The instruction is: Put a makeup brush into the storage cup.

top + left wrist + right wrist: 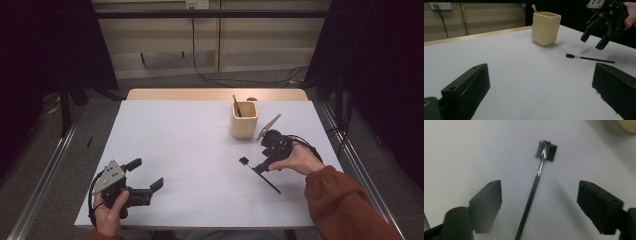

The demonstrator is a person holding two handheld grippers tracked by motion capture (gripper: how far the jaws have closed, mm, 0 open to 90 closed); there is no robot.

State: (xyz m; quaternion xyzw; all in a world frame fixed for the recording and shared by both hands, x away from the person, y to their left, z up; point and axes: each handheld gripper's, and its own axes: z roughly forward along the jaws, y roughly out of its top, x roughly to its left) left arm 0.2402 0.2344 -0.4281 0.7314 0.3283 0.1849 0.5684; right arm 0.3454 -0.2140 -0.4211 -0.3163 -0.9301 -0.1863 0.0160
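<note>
My right fingers spread, straddling thin black brush, pads clear of it. Brush flat on white surface, right of centre in high view, below beige cup. Pale band on handle, writing unreadable. My left fingers spread, empty, lower left.

The thin black brush at centre frame has a glossy metal-looking ferrule. The cream squarish cup, upper middle, looks matt and smooth. The white table is matt, with a pale wood-look far edge.
</note>
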